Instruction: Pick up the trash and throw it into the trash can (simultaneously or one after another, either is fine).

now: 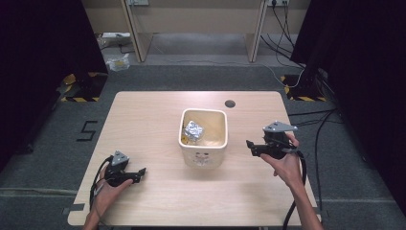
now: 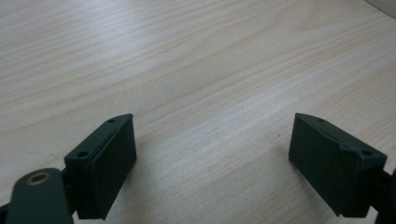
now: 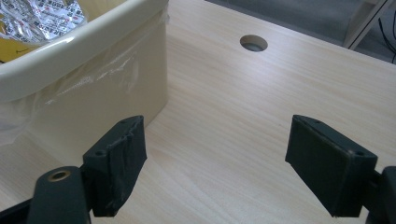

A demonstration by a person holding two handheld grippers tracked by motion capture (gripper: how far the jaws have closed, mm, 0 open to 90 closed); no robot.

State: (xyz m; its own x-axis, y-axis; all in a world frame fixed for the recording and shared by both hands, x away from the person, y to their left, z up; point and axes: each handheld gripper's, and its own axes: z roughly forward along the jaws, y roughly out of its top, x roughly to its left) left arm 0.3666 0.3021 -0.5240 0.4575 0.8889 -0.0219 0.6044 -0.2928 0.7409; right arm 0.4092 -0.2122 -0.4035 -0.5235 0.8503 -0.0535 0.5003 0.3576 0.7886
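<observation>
Cream bin [image 1: 203,139] stands near the middle of the wooden table [image 1: 143,124], and it is lined with a thin clear plastic bag. Inside it lies a crumpled silver wrapper [image 1: 194,130] toward its left side, with something yellow under it. In the right gripper view the bin's wall [image 3: 93,93] is just beside the left jaw, and the printed silver wrapper [image 3: 42,16] shows over the rim. A round cable hole [image 1: 230,103] is in the table behind the bin.

The left gripper [image 1: 136,173] rests low at the near left part of the table, well apart from the bin. Its 2 jaws stand wide apart with only bare wood between them. The right gripper [image 1: 251,146] is held to the right of the bin, pointing toward it. Its 2 jaws are also wide apart and hold nothing.
</observation>
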